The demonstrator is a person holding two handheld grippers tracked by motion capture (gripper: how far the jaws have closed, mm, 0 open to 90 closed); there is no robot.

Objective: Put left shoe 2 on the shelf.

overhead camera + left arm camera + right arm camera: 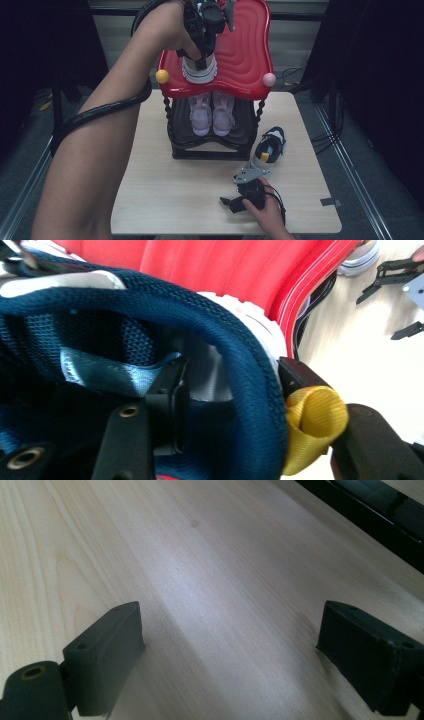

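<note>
A navy mesh shoe (200, 70) with a white sole stands heel-toward-me on the red top shelf (245, 55) of a small rack. My left gripper (202, 50) comes down on it from above. In the left gripper view it (232, 385) is shut on the shoe's padded heel collar (200, 305), one jaw inside, one outside beside the yellow pull loop (315, 415). Its matching shoe (269, 145) lies on the table right of the rack. My right gripper (231, 204) rests low near the table's front edge, open (230, 655) over bare wood.
A pale pink pair of shoes (212, 112) sits on the rack's black lower shelf (210, 142). Yellow (162, 76) and pink (269, 79) knobs mark the red shelf's front corners. The wooden table (165, 190) ends close behind the right hand. The right gripper (395, 295) also appears far off.
</note>
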